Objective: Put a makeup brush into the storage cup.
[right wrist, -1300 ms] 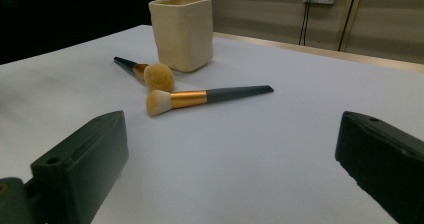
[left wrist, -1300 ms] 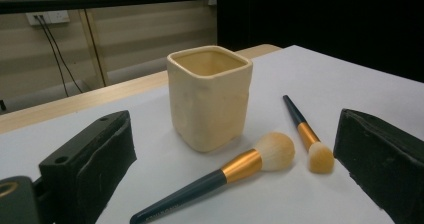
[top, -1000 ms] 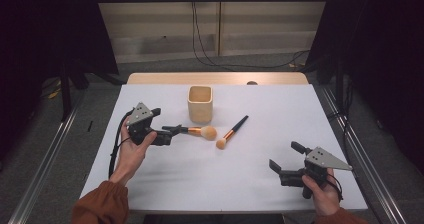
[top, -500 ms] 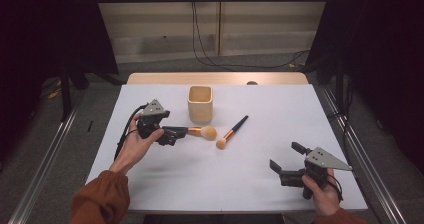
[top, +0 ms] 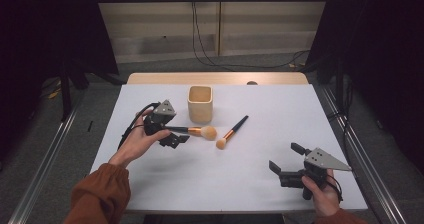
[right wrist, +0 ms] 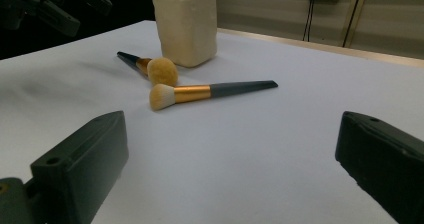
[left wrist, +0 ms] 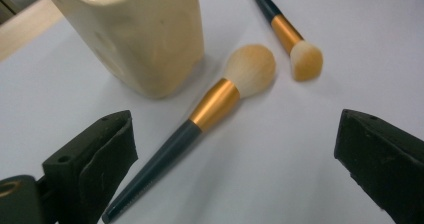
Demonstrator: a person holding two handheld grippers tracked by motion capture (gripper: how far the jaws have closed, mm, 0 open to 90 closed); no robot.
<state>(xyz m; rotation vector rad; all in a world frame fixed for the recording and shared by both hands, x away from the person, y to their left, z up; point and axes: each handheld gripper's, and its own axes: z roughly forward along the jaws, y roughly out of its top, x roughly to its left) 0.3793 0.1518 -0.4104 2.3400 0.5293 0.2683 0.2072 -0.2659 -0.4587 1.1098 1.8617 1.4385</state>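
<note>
Gold-banded and dark-handled, the fluffy brush (left wrist: 210, 111) lies flat on the white desk (top: 260, 184), its head just beside the cream cup (top: 200, 104), and that's what the left tool (top: 172, 134) is going for. Its jaws are spread wide with nothing in them, and in the left gripper view the brush handle runs diagonally between them, much closer to the left-hand jaw.

To do this well, the person should probably centre the tool over the dark handle, just behind the gold band, so the brush doesn't tip when lifted. Jaws should cross the handle, not run along it, and come down until they nearly touch the desk before closing. Worth watching the cup, since a bump could shove it.

A second brush (top: 231, 134) lies near the first, heads close together but apart. The right tool (top: 285, 170) sits near the desk's front edge, wide open and empty too.
</note>
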